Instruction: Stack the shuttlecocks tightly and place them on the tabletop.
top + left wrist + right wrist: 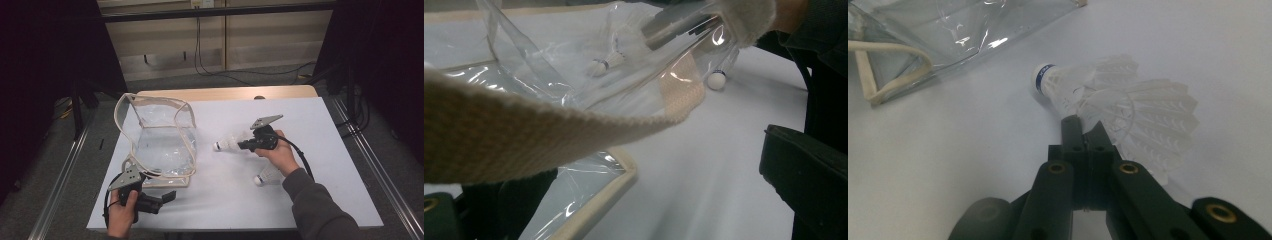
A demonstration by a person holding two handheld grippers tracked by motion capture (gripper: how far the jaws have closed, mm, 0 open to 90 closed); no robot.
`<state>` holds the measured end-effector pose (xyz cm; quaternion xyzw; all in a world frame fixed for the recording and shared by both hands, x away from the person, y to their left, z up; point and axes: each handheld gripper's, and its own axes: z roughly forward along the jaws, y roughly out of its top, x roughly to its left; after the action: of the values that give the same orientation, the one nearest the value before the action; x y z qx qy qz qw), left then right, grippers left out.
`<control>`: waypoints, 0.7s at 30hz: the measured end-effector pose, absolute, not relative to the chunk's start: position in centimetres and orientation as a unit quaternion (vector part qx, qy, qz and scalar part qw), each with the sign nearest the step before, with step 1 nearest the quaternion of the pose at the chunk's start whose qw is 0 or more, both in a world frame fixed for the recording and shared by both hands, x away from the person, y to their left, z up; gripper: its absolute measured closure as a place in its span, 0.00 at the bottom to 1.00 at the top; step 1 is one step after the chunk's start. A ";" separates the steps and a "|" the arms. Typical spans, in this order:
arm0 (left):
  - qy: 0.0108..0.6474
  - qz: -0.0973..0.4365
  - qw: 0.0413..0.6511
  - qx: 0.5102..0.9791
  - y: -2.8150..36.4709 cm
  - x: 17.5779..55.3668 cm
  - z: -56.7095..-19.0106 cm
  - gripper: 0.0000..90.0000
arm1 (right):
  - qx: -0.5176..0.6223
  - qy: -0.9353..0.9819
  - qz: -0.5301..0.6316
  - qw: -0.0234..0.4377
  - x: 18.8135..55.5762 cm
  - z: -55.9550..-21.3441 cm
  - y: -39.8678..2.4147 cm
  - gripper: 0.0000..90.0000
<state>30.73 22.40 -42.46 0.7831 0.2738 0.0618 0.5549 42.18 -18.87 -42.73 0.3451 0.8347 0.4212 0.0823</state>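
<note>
A clear plastic bag (160, 142) with cream trim lies open at the table's left. My right gripper (243, 145) is to its right, shut on the feather skirt of a white shuttlecock (227, 143) whose cork points at the bag. In the right gripper view the jaws (1083, 131) pinch the feathers of that shuttlecock (1108, 95). My left gripper (167, 200) is by the bag's front corner with its jaws wide apart (649, 185). The bag's cream strap (549, 135) drapes across its left jaw. Through the plastic, the held shuttlecock (605, 62) is visible.
A second shuttlecock (267, 176) lies on the white table (300, 125) beside the person's right wrist, and it also appears past the bag (716, 79). Metal rails flank the table; cables run along the floor behind it.
</note>
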 end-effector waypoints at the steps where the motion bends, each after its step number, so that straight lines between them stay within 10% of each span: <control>1: 0.274 0.062 0.555 0.783 22.4 30.7 -42.5 0.02 | 0.345 0.835 0.421 0.082 42.2 -42.7 -18.9 1.00; 21: 0.274 0.062 0.555 0.783 22.4 30.7 -42.5 0.02 | 0.366 0.838 0.396 0.088 42.3 -42.7 -19.6 0.85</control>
<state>30.75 22.39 -42.48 0.7826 0.2741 0.0616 0.5555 42.31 -19.58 -42.66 0.3657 0.8378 0.3956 0.0885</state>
